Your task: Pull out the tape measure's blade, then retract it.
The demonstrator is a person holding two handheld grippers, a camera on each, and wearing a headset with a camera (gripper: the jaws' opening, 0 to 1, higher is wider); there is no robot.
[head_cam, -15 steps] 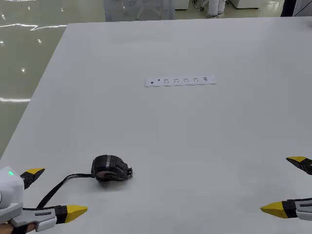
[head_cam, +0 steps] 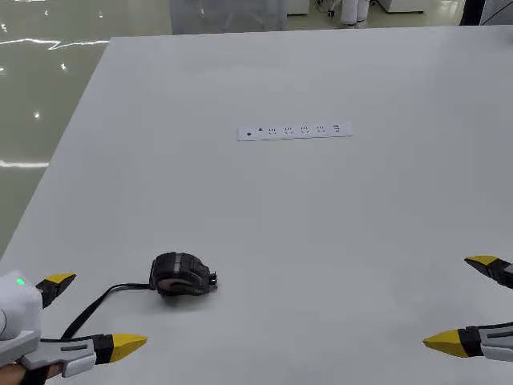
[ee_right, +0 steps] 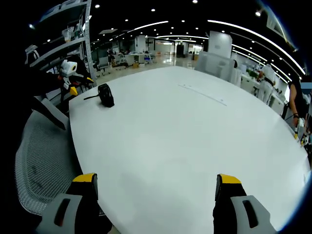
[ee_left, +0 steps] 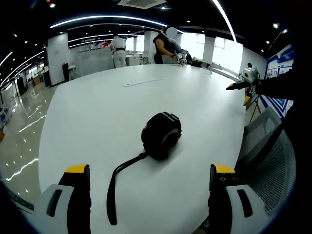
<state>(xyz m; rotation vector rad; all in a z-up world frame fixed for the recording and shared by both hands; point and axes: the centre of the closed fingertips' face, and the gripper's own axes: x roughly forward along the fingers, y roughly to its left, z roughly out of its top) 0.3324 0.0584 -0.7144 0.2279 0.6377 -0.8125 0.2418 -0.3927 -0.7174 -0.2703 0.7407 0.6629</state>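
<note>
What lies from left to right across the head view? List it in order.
In order: left gripper → tape measure → power strip, farther back → right gripper.

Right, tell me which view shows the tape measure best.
The left gripper view: the tape measure lies close and centred, its black case and strap clear. The head view shows it smaller, from above, towards the table's left edge. The right gripper view shows it tiny and far off.
</note>
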